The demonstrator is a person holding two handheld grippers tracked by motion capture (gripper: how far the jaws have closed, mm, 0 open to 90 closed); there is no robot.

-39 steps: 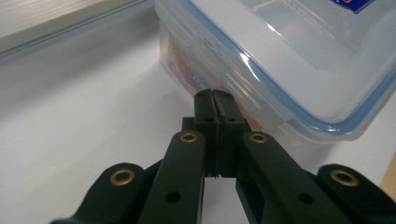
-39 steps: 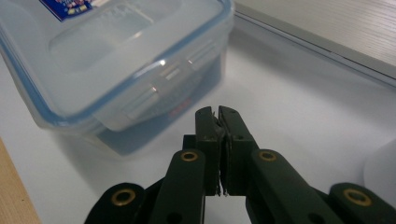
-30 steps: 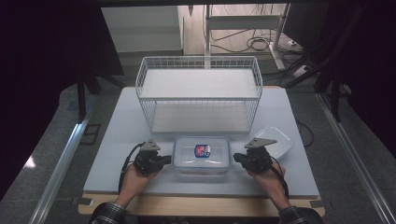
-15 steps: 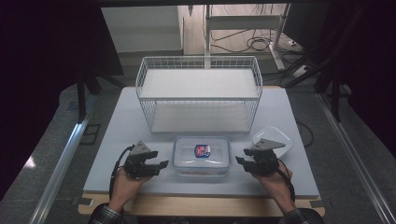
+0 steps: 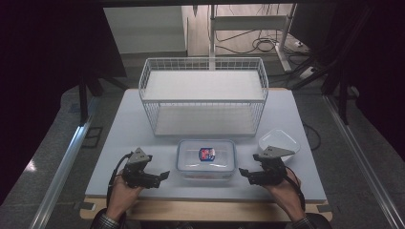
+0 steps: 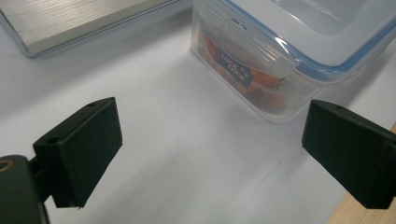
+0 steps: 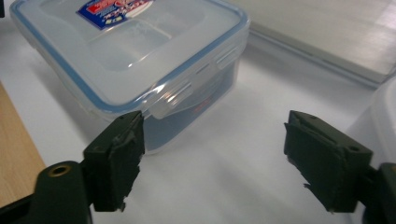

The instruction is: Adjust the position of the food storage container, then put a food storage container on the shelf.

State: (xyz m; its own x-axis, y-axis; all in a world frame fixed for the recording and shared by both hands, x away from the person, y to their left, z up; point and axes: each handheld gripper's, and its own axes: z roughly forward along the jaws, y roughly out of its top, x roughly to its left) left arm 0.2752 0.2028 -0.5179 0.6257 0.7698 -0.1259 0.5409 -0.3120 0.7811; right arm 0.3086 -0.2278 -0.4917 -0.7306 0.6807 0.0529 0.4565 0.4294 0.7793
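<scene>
The left hand-held gripper point(image 5: 165, 174) stood wide open on the table point(image 5: 119, 138), its jaws having just been opening, with nothing between them. The right hand-held gripper point(image 5: 242, 173) was likewise open and empty, its jaws also just opening.

The clear lidded container point(image 5: 206, 160) sat on the table between the two hand-held grippers, just ahead of each set of jaws and touching neither. In the left gripper view the container point(image 6: 289, 56) lay beyond the jaws, cut off by the upper frame edge; its contents showed only as orange shapes behind a blue label, not identifiable. In the right gripper view the container point(image 7: 135, 56) lay beyond the nearer jaw, which overlapped a lid latch in the picture; contact could not be confirmed. The lid label was cut off at the top edge.

A white wire basket point(image 5: 203, 98) stood well beyond both hand-held grippers. A white bowl-like item point(image 5: 282, 139) lay just beyond the right hand-held gripper, partly hidden by its grey plate
</scene>
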